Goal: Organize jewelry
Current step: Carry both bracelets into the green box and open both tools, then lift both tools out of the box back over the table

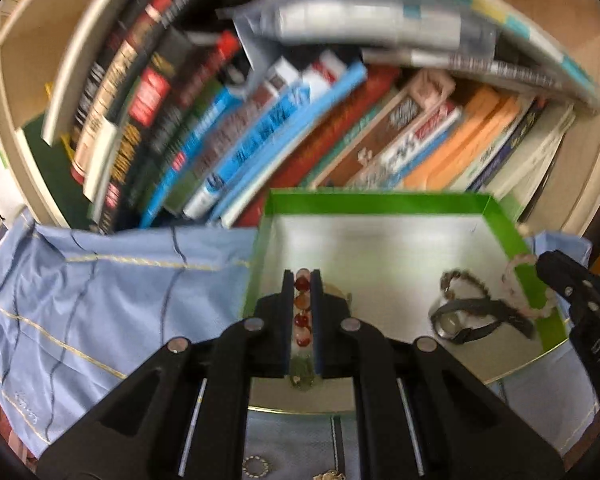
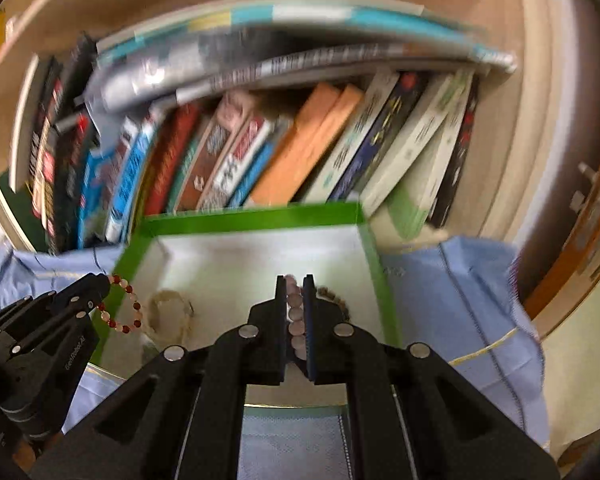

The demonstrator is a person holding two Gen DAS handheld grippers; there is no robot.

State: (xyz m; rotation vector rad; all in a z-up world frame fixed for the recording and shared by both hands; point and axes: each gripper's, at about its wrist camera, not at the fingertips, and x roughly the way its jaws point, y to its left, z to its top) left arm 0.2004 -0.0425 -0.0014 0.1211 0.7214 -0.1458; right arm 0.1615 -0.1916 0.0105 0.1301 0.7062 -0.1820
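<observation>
Over the green tray point(image 1: 512, 236), left tool point(image 1: 302, 276) clamps a red-beaded bracelet point(image 1: 302, 320), right tool point(image 2: 295, 280) a pink bracelet point(image 2: 296, 320).

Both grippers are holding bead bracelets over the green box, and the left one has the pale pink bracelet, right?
Not quite: the left gripper is shut on the red-and-white bracelet, as the left wrist view shows. The pale pink bracelet sits in the right gripper. Both are over the green box.

a bracelet point(image 1: 302, 312) of red, orange and pale pink beads is seen, and another bracelet point(image 2: 296, 316) of dusty pink. the tray point(image 1: 380, 200) is walled in bright green. the cloth point(image 1: 100, 292) is light blue, lined with gold and navy.
</observation>
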